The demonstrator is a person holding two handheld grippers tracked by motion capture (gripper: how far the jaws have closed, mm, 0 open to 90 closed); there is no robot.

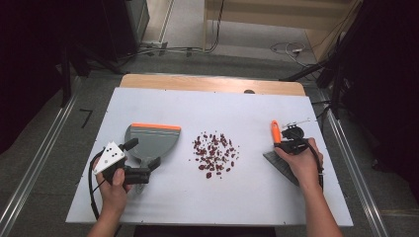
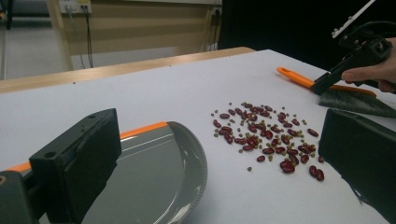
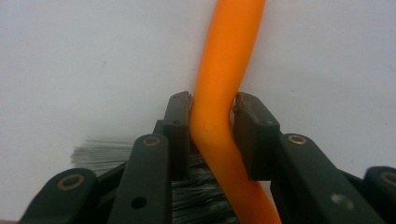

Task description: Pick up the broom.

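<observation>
A grey dustpan (image 1: 153, 138) with an orange lip lies left of centre on the white table (image 1: 257, 106). My left gripper (image 1: 143, 157) stands open at the pan's near end, its jaws wide on either side of the handle, pads apart from it. In the left gripper view the dustpan (image 2: 154, 172) lies low between the jaws. Scattered red beans (image 1: 215, 153) and small green ones lie mid-table; the beans (image 2: 266, 137) sit past the pan's rim. A brush (image 1: 275, 132) with an orange handle and dark bristles lies at the right. My right gripper (image 3: 212, 116) is shut on the brush handle (image 3: 224, 70).
A wooden strip (image 1: 212, 84) runs along the table's far edge. Metal rails (image 1: 34, 163) flank the table on the floor, and cables (image 1: 286, 48) lie beyond it. Bare white surface surrounds the beans on all sides.
</observation>
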